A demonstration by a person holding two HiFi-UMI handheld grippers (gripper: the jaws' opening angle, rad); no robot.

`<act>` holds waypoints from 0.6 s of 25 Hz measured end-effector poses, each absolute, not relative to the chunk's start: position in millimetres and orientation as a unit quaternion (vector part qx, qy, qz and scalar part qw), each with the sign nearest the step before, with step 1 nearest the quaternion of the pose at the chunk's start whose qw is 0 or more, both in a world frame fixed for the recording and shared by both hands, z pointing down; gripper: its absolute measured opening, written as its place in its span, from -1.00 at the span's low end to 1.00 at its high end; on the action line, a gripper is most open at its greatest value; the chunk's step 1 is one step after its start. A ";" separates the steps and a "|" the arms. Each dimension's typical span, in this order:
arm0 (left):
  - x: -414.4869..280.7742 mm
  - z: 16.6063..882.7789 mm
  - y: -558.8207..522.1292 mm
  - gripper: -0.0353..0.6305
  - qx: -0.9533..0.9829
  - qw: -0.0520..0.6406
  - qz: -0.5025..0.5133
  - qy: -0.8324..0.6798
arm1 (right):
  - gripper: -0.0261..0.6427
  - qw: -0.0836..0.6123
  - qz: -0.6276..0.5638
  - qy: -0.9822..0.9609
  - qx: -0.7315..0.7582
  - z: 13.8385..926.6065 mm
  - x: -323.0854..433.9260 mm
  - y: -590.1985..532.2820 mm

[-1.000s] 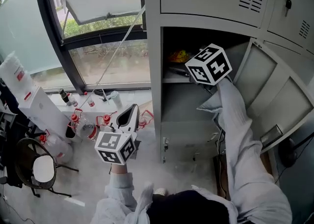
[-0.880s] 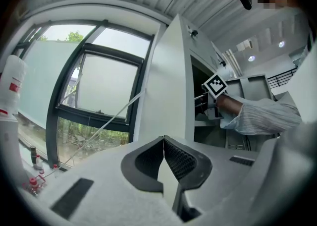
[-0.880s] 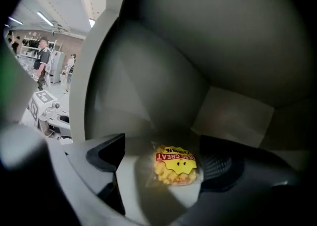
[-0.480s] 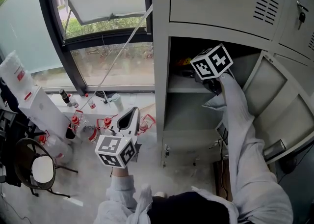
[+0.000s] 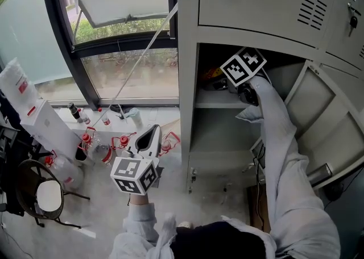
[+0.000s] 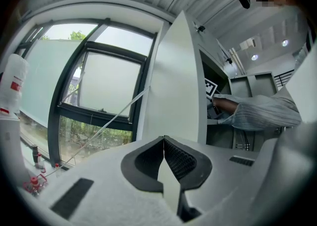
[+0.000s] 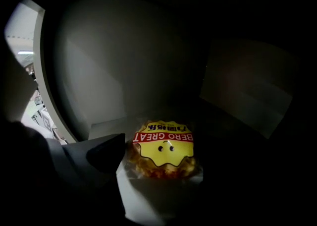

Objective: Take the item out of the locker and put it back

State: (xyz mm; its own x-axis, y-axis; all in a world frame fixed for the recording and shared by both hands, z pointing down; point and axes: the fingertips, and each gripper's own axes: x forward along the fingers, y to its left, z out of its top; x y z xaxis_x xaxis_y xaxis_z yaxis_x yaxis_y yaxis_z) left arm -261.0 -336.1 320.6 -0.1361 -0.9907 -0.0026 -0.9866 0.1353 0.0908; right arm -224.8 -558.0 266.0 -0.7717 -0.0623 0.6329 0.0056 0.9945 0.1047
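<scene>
packet (image 7: 163, 153): clear wrapper over golden-brown crumbly snack; a scalloped yellow label with two black dot eyes and a red band that reads "bero great" in white.
packet's place: flat on the shelf (image 5: 219, 103) inside the open locker (image 5: 187, 110), in deep shade; in the head view only a yellow-orange scrap shows, at the compartment's 9 o'clock side.
right claw (image 5: 226, 83): reached into the locker; jaws wide, not on anything. one dark jaw stands just off the packet's 9 o'clock edge, the other is lost in the dark at 3 o'clock. the packet lies ahead, between their lines.
right arm: pale sleeve (image 5: 278, 155) runs up from 6 o'clock to the locker mouth, the marker cube (image 5: 243, 66) at its end.
locker door (image 5: 318, 116): swung out, at 3 o'clock of the opening.
left claw (image 6: 163, 143): jaws pressed together, nothing between them; held low outside the locker, at 8 o'clock of the opening in the head view, pointing at the window (image 5: 131, 70).
floor by the window: red-capped bottles (image 5: 85, 138) near the left claw's 9 o'clock; a chair (image 5: 50, 195) further out at 8 o'clock.
</scene>
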 end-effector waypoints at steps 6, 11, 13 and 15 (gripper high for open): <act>-258.8 325.4 -336.3 -0.87 0.660 0.034 -0.029 -0.750 | 0.44 0.337 -0.051 -0.940 0.012 265.8 -225.2 -556.2; -254.1 332.4 -336.4 -0.87 0.666 0.042 -0.026 -0.745 | 0.10 0.333 -0.078 -0.940 0.003 263.6 -225.5 -544.1; -251.1 334.3 -336.7 -0.87 0.668 0.044 -0.025 -0.742 | 0.06 0.331 -0.088 -0.939 0.009 262.8 -226.2 -543.0; -247.7 335.3 -336.3 -0.87 0.671 0.046 -0.025 -0.739 | 0.03 0.329 -0.093 -0.940 0.018 262.4 -226.2 -542.9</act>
State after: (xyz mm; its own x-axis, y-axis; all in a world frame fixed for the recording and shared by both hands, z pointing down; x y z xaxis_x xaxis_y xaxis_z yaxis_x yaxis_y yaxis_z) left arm -247.7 -336.3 335.3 -0.0944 -0.9949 0.0343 -0.9905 0.0973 0.0975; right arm -226.2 -542.9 262.4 -0.7834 -0.0945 0.6143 0.0284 0.9819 0.1873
